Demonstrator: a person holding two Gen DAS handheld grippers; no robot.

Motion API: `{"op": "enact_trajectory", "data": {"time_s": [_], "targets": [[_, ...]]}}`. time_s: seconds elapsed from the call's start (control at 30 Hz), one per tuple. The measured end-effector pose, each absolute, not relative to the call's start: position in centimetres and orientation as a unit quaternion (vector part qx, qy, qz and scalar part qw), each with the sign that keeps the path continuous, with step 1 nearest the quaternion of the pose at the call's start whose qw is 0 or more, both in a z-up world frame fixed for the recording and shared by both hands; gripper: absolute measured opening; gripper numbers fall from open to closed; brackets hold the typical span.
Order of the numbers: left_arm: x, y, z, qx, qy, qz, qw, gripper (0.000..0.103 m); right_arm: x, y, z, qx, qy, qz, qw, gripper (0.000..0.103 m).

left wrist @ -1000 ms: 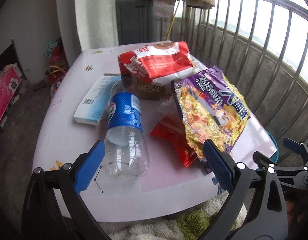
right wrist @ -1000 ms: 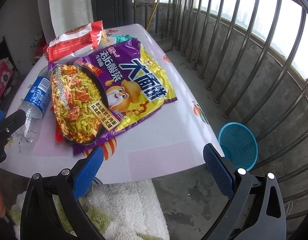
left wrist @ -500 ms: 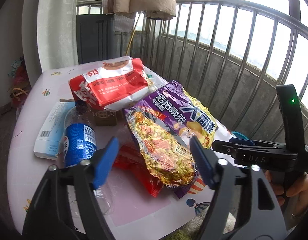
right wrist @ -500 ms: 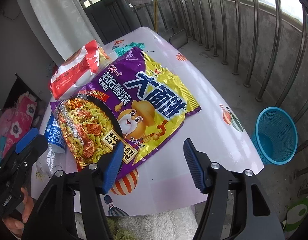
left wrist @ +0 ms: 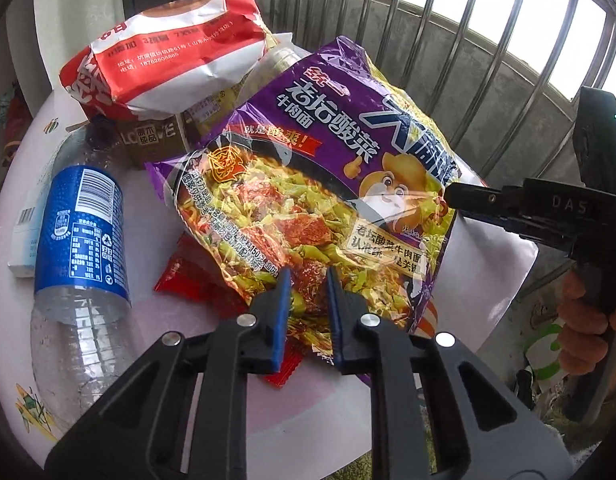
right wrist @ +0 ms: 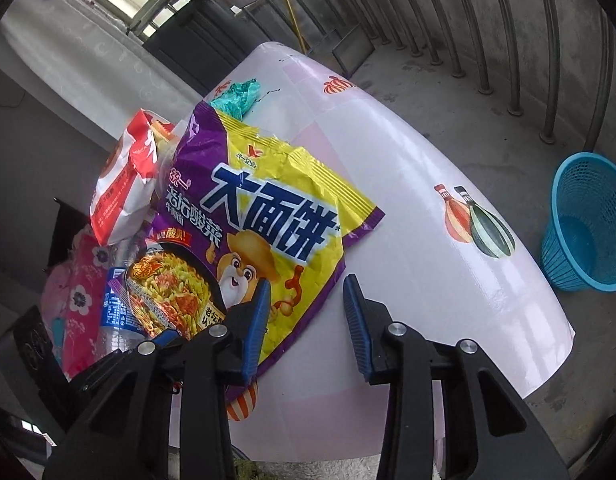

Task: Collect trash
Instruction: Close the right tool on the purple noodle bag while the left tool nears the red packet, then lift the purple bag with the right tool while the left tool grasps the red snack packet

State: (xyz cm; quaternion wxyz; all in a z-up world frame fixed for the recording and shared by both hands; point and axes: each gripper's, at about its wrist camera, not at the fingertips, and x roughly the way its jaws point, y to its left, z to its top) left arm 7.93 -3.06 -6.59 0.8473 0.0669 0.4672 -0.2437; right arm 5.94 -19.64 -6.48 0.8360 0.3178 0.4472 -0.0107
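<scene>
A large purple and yellow noodle bag point(left wrist: 327, 184) lies on the white table point(left wrist: 479, 280), also in the right wrist view point(right wrist: 268, 208). My left gripper point(left wrist: 308, 300) has its blue pads closed in on the bag's near edge, with a narrow gap. My right gripper point(right wrist: 306, 312) is partly open over the bag's right edge, its left pad point(right wrist: 260, 312) above the bag. A plastic bottle with a blue label point(left wrist: 84, 232), a red and white bag point(left wrist: 168, 60) and a small red wrapper point(left wrist: 196, 280) lie around it.
A blue mesh bin point(right wrist: 587, 220) stands on the floor right of the table. A brown carton point(left wrist: 156, 140) and a white box point(left wrist: 24, 232) lie behind the bottle. A teal crumpled scrap point(right wrist: 238, 94) sits at the table's far end. Metal railing runs along the right.
Both grippers moved in onto the purple noodle bag. The left jaws narrowed from wide open to almost shut around its near edge. The right jaws narrowed too.
</scene>
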Motion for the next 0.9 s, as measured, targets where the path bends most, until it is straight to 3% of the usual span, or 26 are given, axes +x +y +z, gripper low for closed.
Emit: {"op": "enact_trajectory", "data": {"time_s": [0.47, 0.73, 0.9], "targets": [[8.2, -4.0, -7.5, 0.081, 0.474, -0.245, 0.842, 0.015, 6.9, -20.5, -8.0, 0.384, 0.428, 0.019, 0.818, 0.023], [8.0, -4.5, -7.7, 0.080, 0.470, -0.243, 0.844, 0.015, 5.6, -18.3, -7.2, 0.356, 0.423, 0.034, 0.833, 0.006], [7.5, -3.2, -6.5, 0.048, 0.453, -0.248, 0.855, 0.015, 4.7, -18.3, -5.2, 0.357, 0.386, 0.065, 0.848, 0.003]]}}
